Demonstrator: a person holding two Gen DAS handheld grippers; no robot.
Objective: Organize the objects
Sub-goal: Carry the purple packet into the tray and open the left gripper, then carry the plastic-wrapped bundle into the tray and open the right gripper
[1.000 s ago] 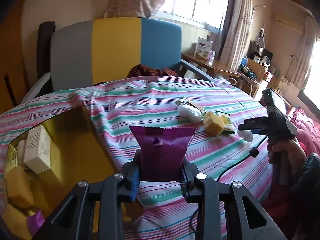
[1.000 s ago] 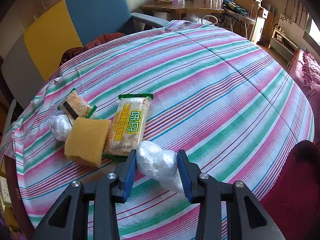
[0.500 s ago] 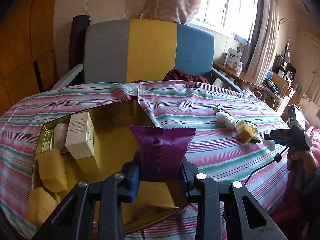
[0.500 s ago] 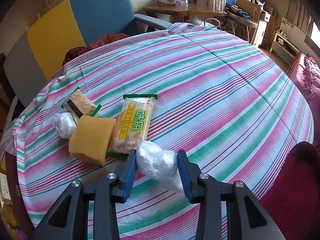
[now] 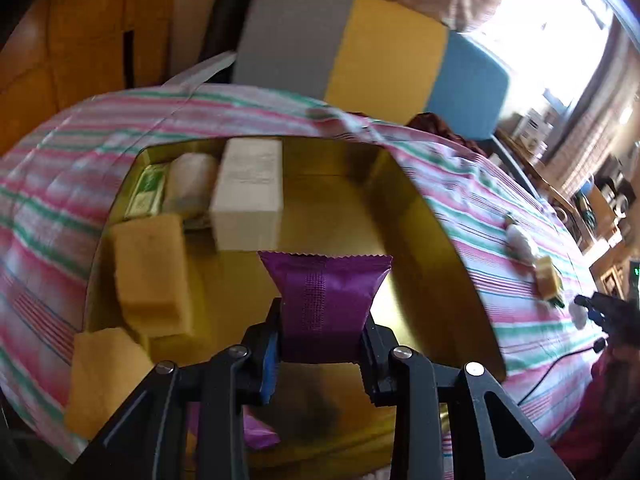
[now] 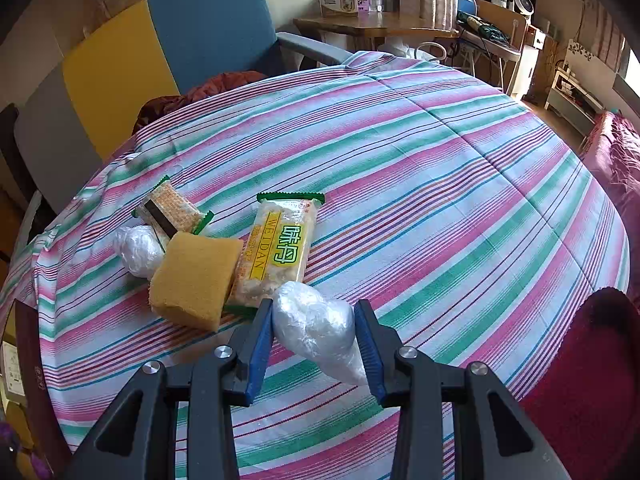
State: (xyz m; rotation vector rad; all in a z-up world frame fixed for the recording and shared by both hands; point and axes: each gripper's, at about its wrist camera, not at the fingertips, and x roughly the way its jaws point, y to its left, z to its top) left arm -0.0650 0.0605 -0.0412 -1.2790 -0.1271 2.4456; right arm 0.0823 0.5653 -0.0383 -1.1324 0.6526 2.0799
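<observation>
The left gripper (image 5: pixel 322 340) is clamping a purple foil packet (image 5: pixel 325 300) between its jaws, holding it upright above the open gold box (image 5: pixel 436 240), roughly over the bare floor at the box's centre. Inside the box, a white carton (image 5: pixel 248 192) is lying at twelve o'clock from the packet, a pale roll (image 5: pixel 188 184) and a green packet (image 5: pixel 146 196) are sitting at about eleven, and two yellow sponges (image 5: pixel 150 272) are stacking up at nine and eight o'clock; another purple scrap (image 5: pixel 260 434) is showing at six, under the gripper body. The right gripper (image 6: pixel 314 328) is closing its blue pads on a white plastic-wrapped bundle (image 6: pixel 316 324), which appears to be resting on or just above the striped tablecloth (image 6: pixel 440 208); I cannot tell whether it is lifted clear. At ten to eleven o'clock from that bundle, a yellow sponge (image 6: pixel 194 280), a yellow-green snack bar (image 6: pixel 280 252), a cracker packet (image 6: pixel 172 212) and a second plastic bundle (image 6: pixel 138 246) are waiting in a close cluster. As a judgement, the risks are these: the slick foil packet is being pinched only at its lower end, so a release from this height could let it tip against the carton or land on edge; the soft bundle is squashing in the grip, and its loose tail could drag against the snack bar beside it and disturb the cluster when the right hand carries it toward the box.
</observation>
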